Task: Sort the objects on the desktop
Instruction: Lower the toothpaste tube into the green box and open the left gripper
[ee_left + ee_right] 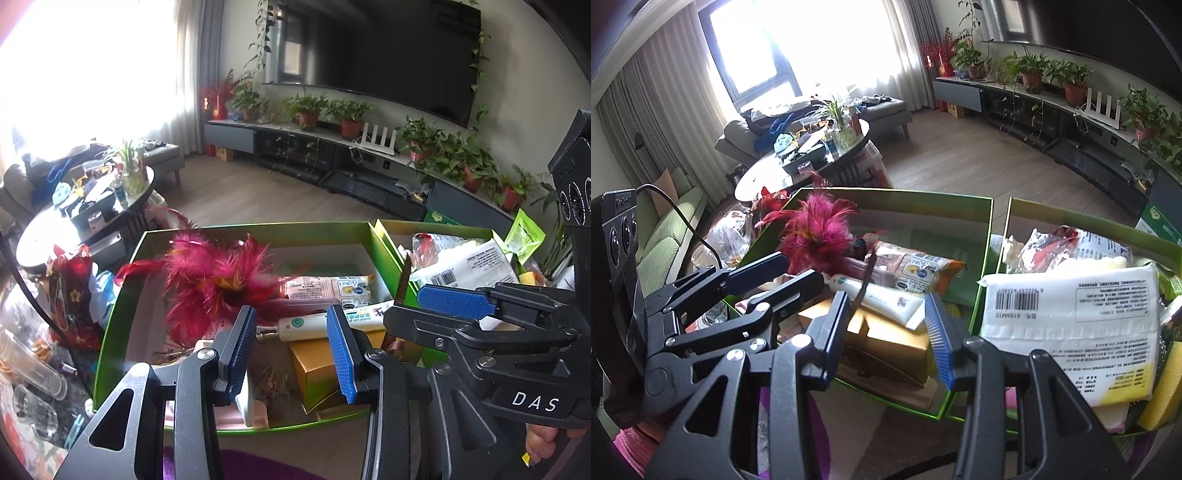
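Observation:
Two green boxes stand side by side. The left box (122, 295) (897, 199) holds a pink feather toy (210, 284) (816, 232), a white tube (310, 326) (875, 295), a snack packet (328, 288) (919, 271) and a gold box (314, 373) (886, 343). The right box (384, 236) (1071, 218) holds a white tissue pack (469, 266) (1071, 328) and other packets. My left gripper (291, 350) (775, 273) is open and empty above the left box's near edge. My right gripper (890, 339) (454, 299) is open and empty over the gold box.
A yellow sponge (1163, 387) sits at the right box's near corner. A red patterned bag (70, 295) and clear jars (37, 365) lie left of the boxes. A cluttered round coffee table (74, 221) (805, 166) stands beyond. A purple cloth (240, 465) lies in front.

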`<action>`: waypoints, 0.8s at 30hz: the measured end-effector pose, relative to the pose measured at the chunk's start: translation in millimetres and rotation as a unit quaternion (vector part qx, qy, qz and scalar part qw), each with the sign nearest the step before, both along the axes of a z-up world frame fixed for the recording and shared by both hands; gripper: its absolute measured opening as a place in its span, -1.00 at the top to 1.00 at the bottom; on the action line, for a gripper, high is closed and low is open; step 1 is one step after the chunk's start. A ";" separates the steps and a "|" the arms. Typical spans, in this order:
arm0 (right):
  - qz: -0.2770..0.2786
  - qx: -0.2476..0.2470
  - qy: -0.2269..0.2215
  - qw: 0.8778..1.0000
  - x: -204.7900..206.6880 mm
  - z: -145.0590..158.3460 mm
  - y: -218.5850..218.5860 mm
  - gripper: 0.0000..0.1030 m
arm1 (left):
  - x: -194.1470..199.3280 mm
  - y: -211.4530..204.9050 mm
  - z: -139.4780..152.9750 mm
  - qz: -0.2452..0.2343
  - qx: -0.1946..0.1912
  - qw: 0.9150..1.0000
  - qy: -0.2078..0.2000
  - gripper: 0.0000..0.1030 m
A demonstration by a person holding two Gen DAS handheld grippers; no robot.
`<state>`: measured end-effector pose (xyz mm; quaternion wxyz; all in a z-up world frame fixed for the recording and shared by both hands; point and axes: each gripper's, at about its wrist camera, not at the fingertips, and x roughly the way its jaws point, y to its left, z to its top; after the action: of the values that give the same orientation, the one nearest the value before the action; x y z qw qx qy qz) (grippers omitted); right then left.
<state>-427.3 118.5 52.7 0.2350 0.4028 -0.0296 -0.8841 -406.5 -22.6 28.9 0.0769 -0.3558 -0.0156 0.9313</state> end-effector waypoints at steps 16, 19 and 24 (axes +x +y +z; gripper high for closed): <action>-0.002 -0.001 0.011 1.000 10.2 10.1 1.6 0.17 | 10.7 -2.2 11.6 0.001 0.004 1.000 0.016 0.24; -0.001 -0.001 0.018 1.000 16.9 18.4 0.8 0.17 | 17.7 -2.4 21.3 0.002 0.003 1.000 0.024 0.24; 0.001 -0.002 0.031 1.000 35.0 33.8 -1.3 0.17 | 35.5 -3.5 37.0 0.003 0.002 0.999 0.036 0.24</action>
<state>-392.3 117.2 86.5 0.2380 0.3745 -0.0237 -0.8958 -371.0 -26.1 65.9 0.0751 -0.3214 -0.0156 0.9438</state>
